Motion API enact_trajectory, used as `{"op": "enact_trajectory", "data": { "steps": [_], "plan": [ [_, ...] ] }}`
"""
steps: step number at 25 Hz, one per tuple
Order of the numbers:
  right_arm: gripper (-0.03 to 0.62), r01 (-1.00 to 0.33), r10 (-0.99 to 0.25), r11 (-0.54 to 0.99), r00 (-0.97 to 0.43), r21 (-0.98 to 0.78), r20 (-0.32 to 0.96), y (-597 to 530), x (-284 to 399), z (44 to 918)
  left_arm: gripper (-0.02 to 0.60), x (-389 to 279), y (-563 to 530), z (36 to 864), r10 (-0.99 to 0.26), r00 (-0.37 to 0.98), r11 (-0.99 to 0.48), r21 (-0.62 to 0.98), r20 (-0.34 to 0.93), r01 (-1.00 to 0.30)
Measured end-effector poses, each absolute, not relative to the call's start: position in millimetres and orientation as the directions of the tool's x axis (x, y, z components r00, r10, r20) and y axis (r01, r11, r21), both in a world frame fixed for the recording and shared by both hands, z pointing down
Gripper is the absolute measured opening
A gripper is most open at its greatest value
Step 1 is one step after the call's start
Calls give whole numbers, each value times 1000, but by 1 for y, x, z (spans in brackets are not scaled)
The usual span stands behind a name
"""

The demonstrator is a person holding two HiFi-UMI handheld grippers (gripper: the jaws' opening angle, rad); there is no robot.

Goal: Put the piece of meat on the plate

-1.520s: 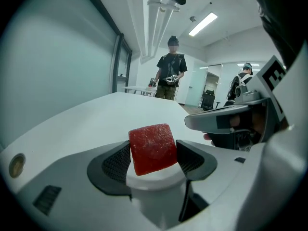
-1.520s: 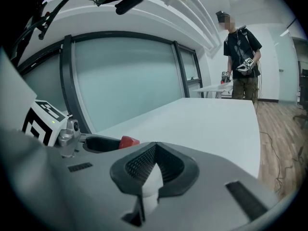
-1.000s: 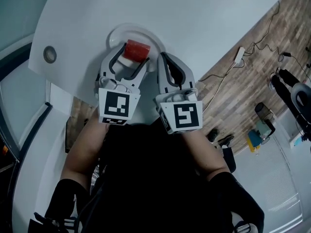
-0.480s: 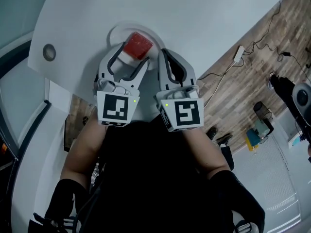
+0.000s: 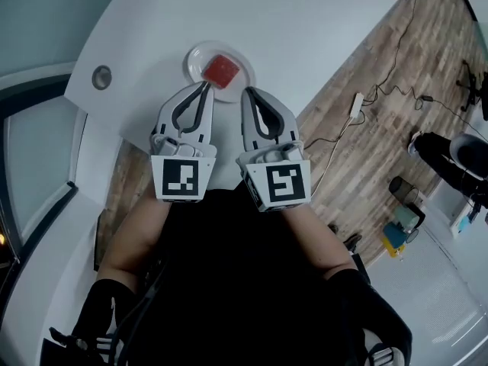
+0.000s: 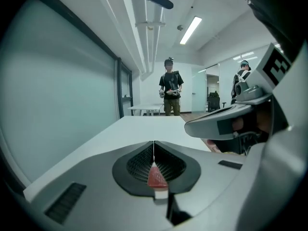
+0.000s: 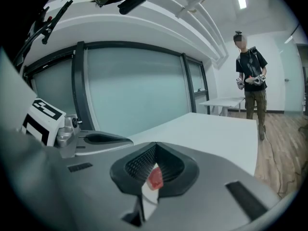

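The red piece of meat (image 5: pixel 220 70) lies on the small white plate (image 5: pixel 192 58) on the white table (image 5: pixel 305 29). Both grippers hang above and nearer than the plate, side by side. My left gripper (image 5: pixel 206 86) is closing its jaws; the tips meet with nothing between them. My right gripper (image 5: pixel 246 92) is shut and empty too. In the left gripper view the meat (image 6: pixel 156 177) shows below through the gap behind the left gripper's (image 6: pixel 154 142) touching tips. The right gripper view shows the meat (image 7: pixel 155 178) the same way under the right gripper (image 7: pixel 155 144).
A round grommet (image 5: pixel 101 76) sits in the table's left corner. A power strip (image 5: pixel 355 101) with cables lies on the wood floor to the right. A glass wall runs along the left. People stand far off (image 6: pixel 169 86) (image 7: pixel 250 71).
Both grippers rose and drew back from the plate. The left jaws, open around the meat before, have shut empty. The meat stays on the plate.
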State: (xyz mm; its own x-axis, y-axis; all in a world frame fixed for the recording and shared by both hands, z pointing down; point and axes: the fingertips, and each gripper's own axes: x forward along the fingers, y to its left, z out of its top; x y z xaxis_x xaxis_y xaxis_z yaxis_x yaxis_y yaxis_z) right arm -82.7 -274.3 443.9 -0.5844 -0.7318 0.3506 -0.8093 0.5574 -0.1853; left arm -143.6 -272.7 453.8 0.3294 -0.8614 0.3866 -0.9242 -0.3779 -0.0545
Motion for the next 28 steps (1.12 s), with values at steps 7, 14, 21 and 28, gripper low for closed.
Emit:
{"op": "enact_trajectory", "data": {
  "steps": [7, 14, 21, 28],
  "plan": [
    [3, -783, -753, 609, -621, -125, 218, -250, -82, 381, 3, -137, -249, 377, -930, 311, -326, -50, 196, -944],
    [3, -760, -753, 648, -649, -54, 106, -238, -66, 331, 3, -132, -224, 318, -968, 242, -245, -40, 73, -969],
    [3, -724, -724, 688, -690, -41, 20, -211, -47, 304, 3, -115, -194, 294, -982, 186, -187, -54, 16, -981],
    [3, -698, -698, 716, -716, -1, -3, -179, -38, 290, 3, -108, -161, 276, -989, 148, -146, -60, -27, -987]
  ]
}}
